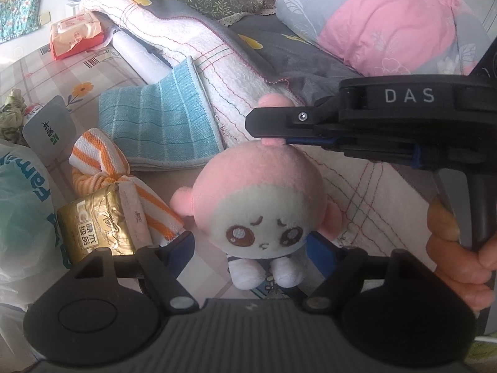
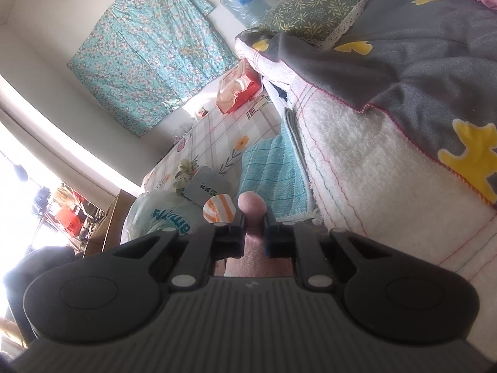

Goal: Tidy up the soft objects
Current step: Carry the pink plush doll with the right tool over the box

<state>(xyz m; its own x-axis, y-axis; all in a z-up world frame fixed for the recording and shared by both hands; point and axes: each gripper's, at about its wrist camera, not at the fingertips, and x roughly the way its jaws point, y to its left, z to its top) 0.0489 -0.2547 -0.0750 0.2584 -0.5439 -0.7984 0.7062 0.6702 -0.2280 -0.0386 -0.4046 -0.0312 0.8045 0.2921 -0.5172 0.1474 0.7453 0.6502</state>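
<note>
My right hand-held gripper (image 2: 255,237) has its jaws pinched almost fully together on the pink topknot of the plush doll (image 1: 259,205), which bulges out past the fingertips in the right wrist view. From the left wrist view I see that same gripper reaching in from the right, its black finger lying across the top of the doll's head, with the person's hand (image 1: 459,248) wrapped around the grip.

My left hand-held gripper (image 1: 250,250) stands wide open. The doll's small white body and feet sit between its 2 blue-padded fingers, but I can't see either pad pressing on it.

The doll lies on the bed (image 1: 118,71), face towards me, on the flower-patterned sheet, just beside the white checked blanket (image 1: 217,52). To its left lie an orange-striped cloth (image 1: 102,161) and a gold tissue pack (image 1: 96,227), touching each other. A folded blue towel (image 1: 158,118) lies behind them, partly on the blanket's edge. A pink-and-grey quilt (image 1: 388,21) is bunched at the far right.
</note>
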